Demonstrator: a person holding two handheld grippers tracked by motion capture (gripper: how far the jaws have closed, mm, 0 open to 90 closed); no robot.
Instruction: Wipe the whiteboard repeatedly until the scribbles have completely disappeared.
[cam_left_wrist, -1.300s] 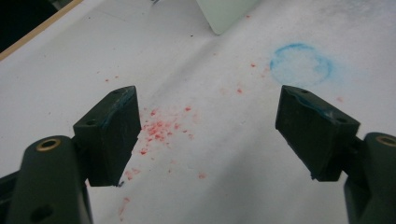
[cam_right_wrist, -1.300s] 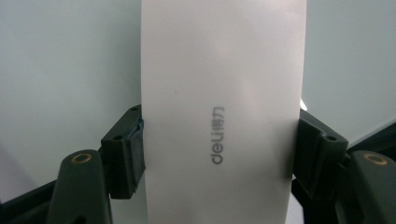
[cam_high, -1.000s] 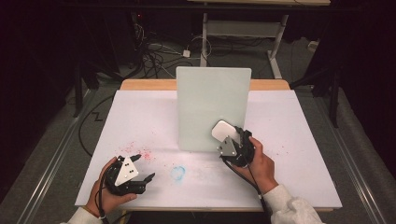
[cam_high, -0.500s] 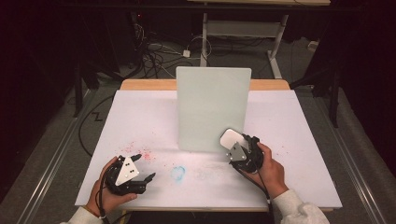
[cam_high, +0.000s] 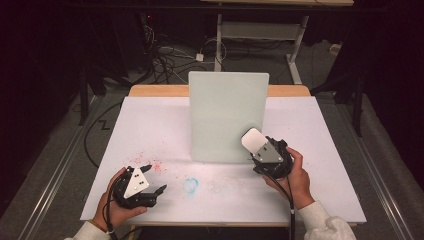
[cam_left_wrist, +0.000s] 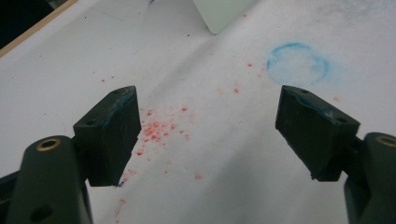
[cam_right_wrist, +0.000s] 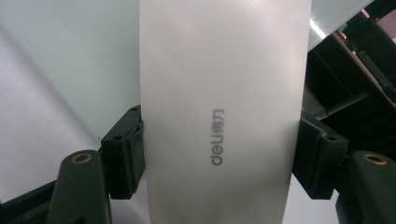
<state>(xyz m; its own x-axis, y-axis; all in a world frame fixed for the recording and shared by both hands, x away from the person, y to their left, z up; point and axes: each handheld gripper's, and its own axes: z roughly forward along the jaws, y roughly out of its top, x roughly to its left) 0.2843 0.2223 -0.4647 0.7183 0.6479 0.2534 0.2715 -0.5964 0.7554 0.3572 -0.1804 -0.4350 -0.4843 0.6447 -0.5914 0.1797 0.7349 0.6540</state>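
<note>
Holding a flat white eraser (cam_right_wrist: 224, 116) in the right gripper (cam_high: 261, 148), I am keeping it raised just in front of the lower right part of the upright pale board (cam_high: 227, 115) that stands in the middle of the bench (cam_high: 330, 150). Its fingers (cam_right_wrist: 123, 154) are pressing against the eraser's two long edges, one on each side, and the grey "deli" lettering is running lengthwise along its face in the right gripper view. In the high view, the right hand (cam_high: 295, 175) is wrapping the gripper body from behind and below, with the forearm and pale sleeve coming in from the lower right and the eraser tilting up and to the left, toward the board.

I am resting the left gripper (cam_high: 152, 180) low over the near left part of the bench, with the left hand (cam_high: 117, 202) cupping it from below and pointing it to the right. Its fingers (cam_left_wrist: 112, 133) are standing wide apart, gripping nothing. Between them, red specks (cam_left_wrist: 159, 130) are scattering over the white surface, and a faint blue ring (cam_left_wrist: 297, 63) is lying just beyond the far finger.
</note>
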